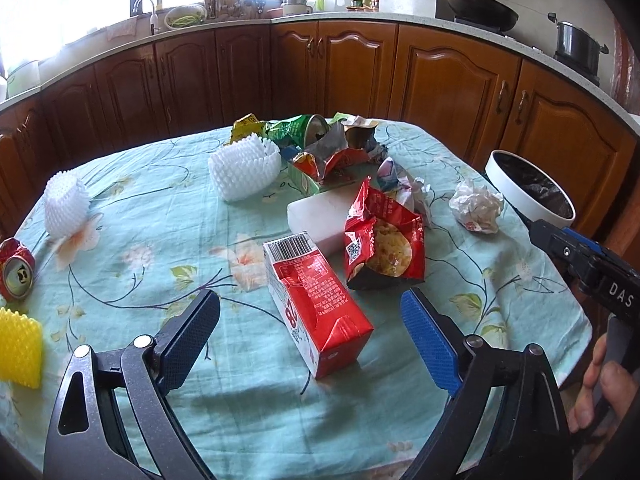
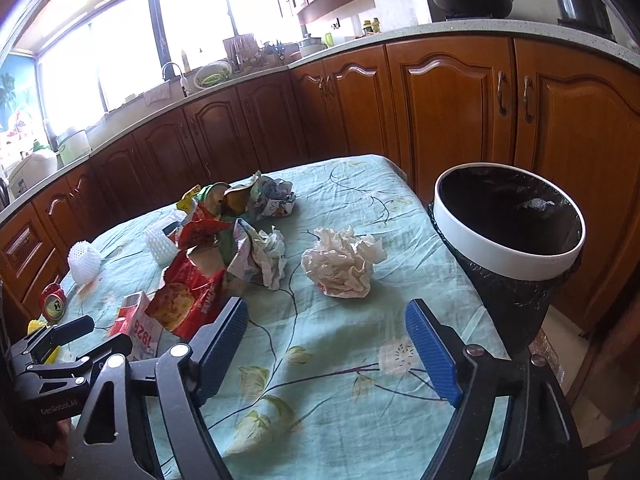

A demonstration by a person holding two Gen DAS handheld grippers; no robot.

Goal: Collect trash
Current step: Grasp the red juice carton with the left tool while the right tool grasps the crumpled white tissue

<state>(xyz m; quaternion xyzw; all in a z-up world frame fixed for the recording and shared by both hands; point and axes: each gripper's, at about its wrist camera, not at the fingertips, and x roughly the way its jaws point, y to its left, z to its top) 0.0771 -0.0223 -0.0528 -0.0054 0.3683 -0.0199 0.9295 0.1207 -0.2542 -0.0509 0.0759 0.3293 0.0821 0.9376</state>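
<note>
Wooden kitchen cabinets under a pale countertop curve behind the table you are working at, which is covered by a light green floral cloth strewn with trash. Your left gripper hangs over the near part of the table with its jaws spread wide; a red drink carton lies on its side on the cloth just ahead, its near end reaching in between the pads, neither of which presses on it. Beyond the carton, an opened red snack bag leans against a white block, and farther back sits a heap of crumpled wrappers. A white foam fruit net rests left of the heap, another white foam net is well apart toward the left edge, a crushed red can lies near that edge, and a yellow foam net sits close to you at the left. Your right gripper also has its jaws spread, with only cloth between the pads; a crumpled white paper ball lies on the table just ahead of it. Off the table's right edge stands a trash bin with a white rim and black liner. In the left wrist view your hand shows at the right edge, wrapped around the right gripper's handle.
</note>
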